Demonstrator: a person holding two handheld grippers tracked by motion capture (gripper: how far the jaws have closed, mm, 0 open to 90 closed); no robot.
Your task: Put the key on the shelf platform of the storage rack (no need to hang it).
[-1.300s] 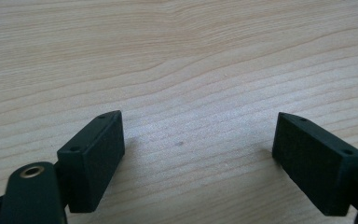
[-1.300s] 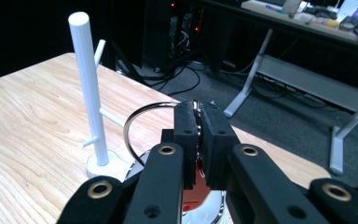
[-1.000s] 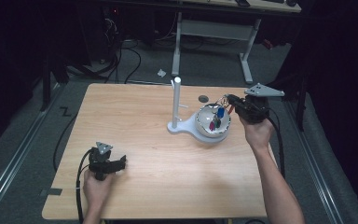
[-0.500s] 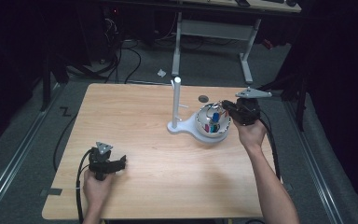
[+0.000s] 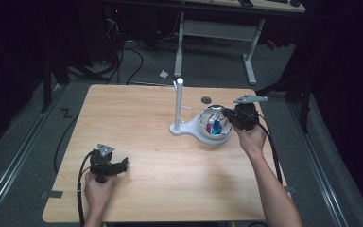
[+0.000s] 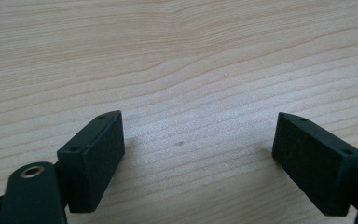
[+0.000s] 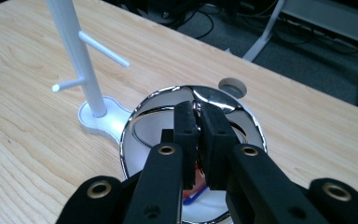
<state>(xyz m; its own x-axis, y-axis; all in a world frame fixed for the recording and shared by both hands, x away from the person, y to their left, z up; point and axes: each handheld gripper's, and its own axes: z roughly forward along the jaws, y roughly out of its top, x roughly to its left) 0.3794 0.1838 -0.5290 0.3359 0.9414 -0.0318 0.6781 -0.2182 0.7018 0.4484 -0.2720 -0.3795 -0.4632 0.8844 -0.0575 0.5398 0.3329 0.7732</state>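
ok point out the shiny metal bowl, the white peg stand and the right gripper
shiny metal bowl (image 7: pixel 144 119), right gripper view, left rim
white peg stand (image 7: pixel 74 51), right gripper view, upright post
right gripper (image 7: pixel 199 140), right gripper view, midway between its fingertips, over the bowl

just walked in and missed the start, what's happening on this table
A person works at a wooden table with tongs in each hand. The right tongs are closed over the shiny metal bowl, apparently on its rim; the bowl sits against a white peg stand and holds a few coloured items. The left tongs rest open on bare wood near the table's front left, holding nothing.
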